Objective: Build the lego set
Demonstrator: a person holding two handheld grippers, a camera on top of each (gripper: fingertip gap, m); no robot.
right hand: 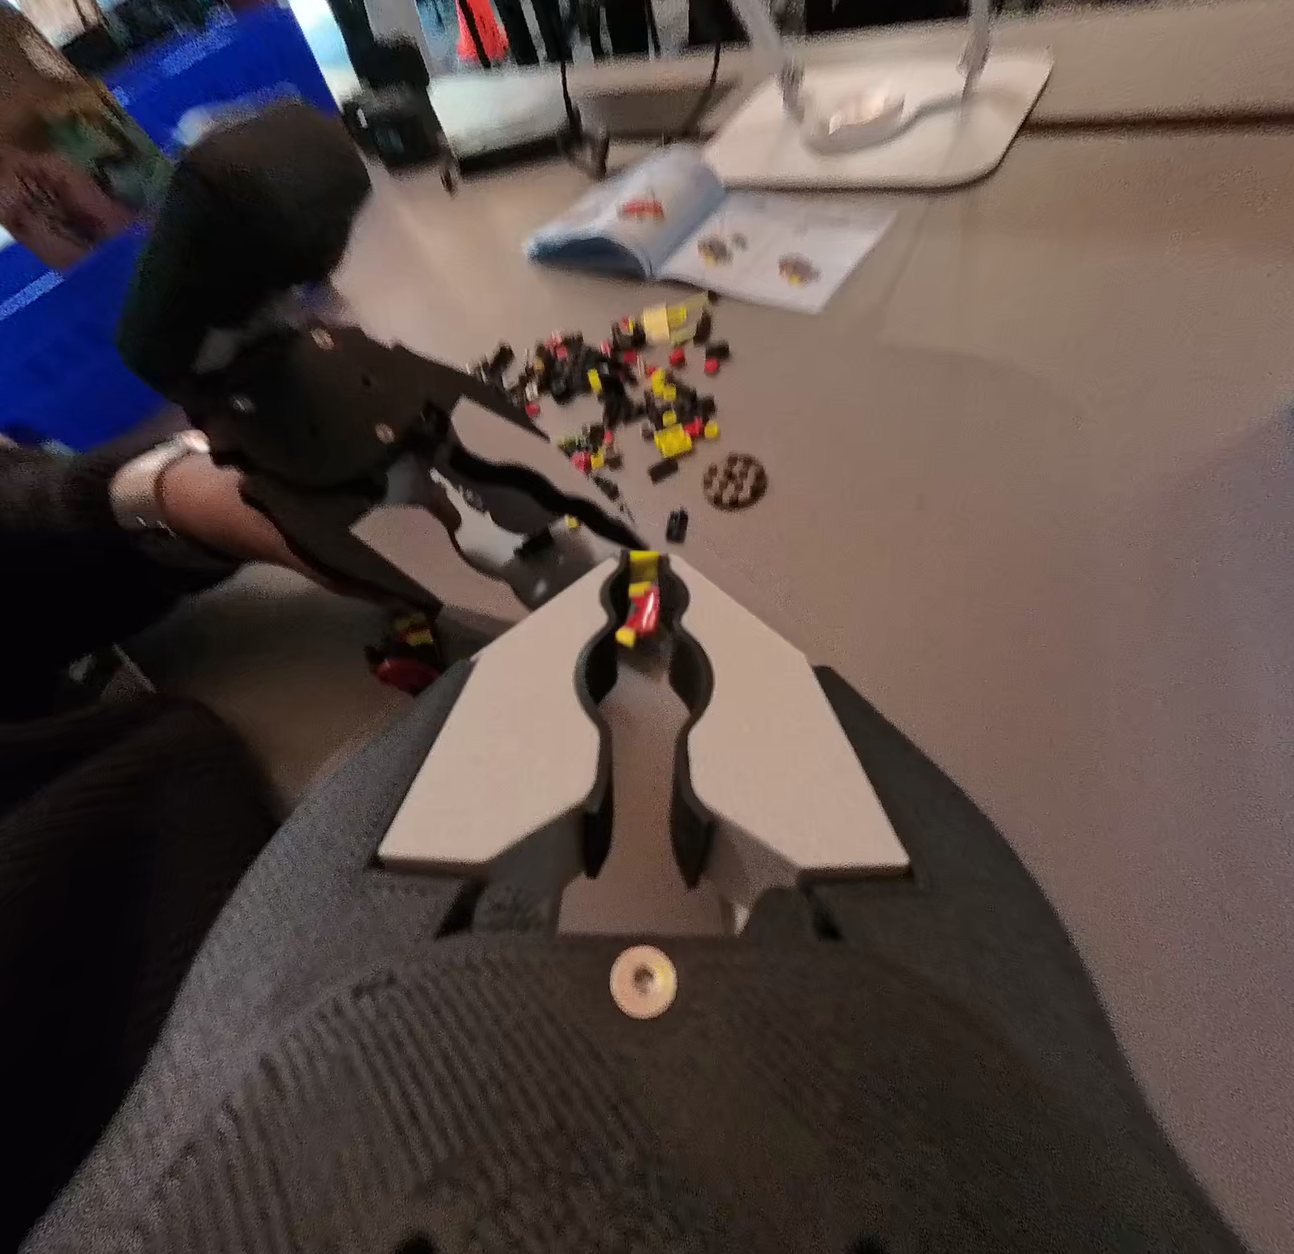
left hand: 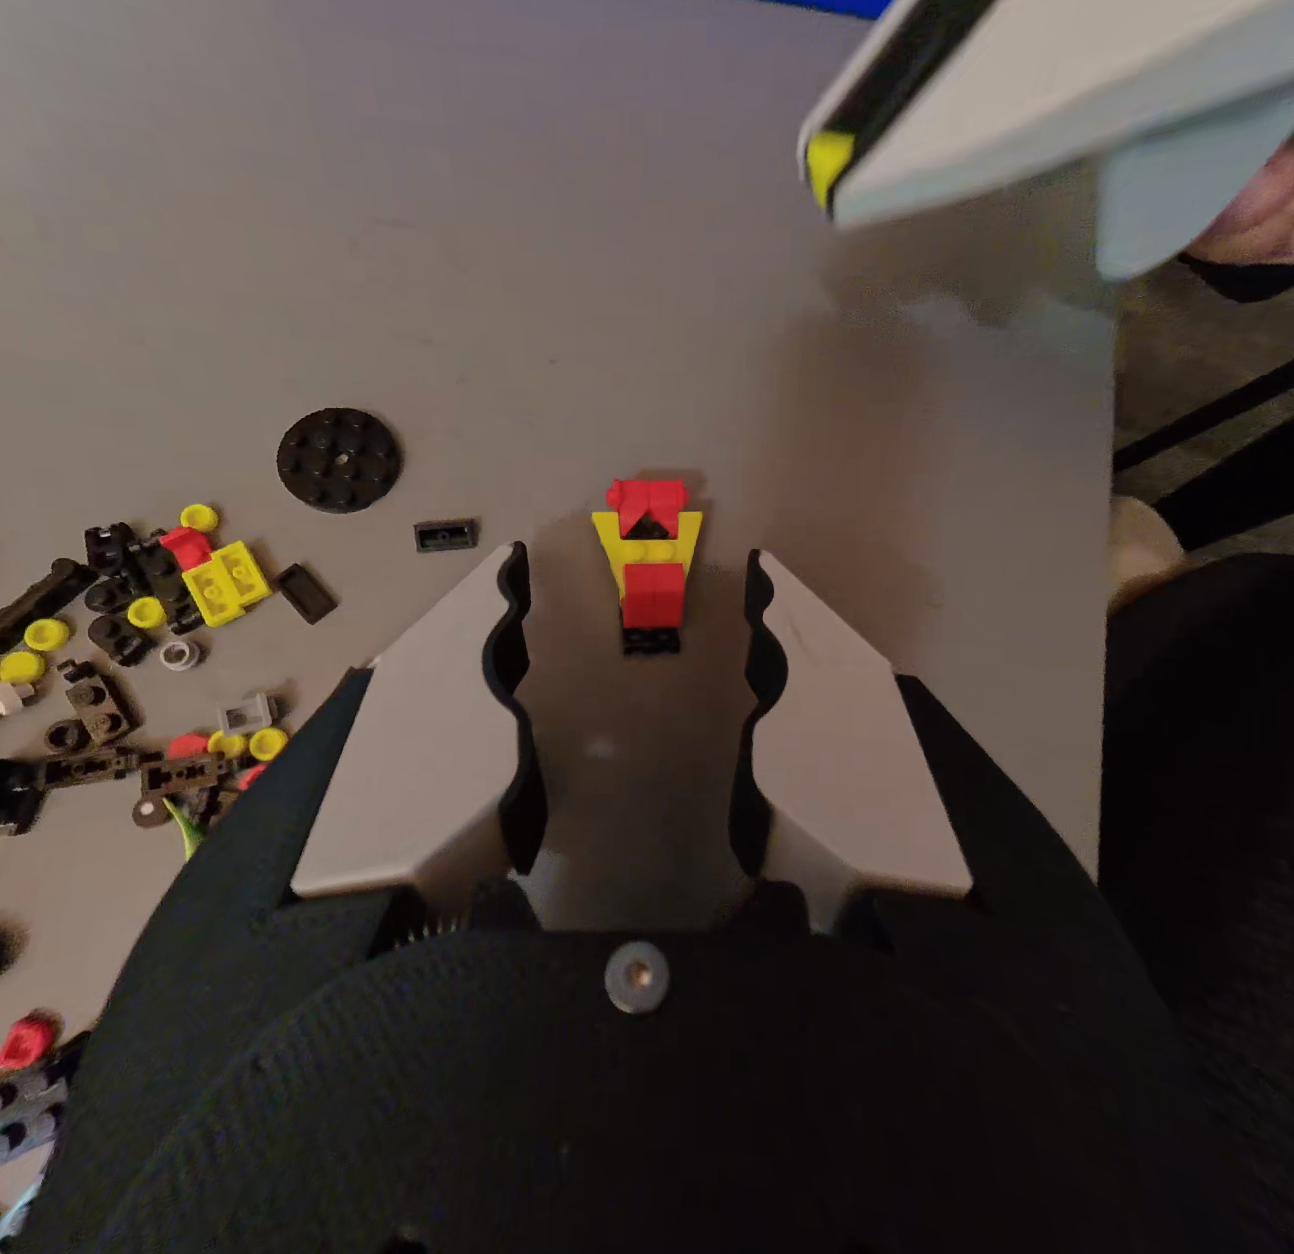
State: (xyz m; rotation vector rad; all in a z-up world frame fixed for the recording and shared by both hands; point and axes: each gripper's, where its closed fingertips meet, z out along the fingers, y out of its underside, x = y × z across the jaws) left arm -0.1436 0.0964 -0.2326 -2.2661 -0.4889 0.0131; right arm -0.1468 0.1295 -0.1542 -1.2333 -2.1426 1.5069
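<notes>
Red-yellow lego assembly [left hand: 650, 565] dead ahead of spread left gripper [left hand: 636, 555], long axis along fingers; right gripper [right hand: 643, 567] pinches small yellow-red piece [right hand: 641, 600].

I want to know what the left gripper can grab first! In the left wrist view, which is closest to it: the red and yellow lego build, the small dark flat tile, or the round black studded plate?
1. Red and yellow lego build, just ahead of the open left gripper.
2. Small dark flat tile, left of the tips.
3. Round black studded plate, farther left and ahead.
</notes>
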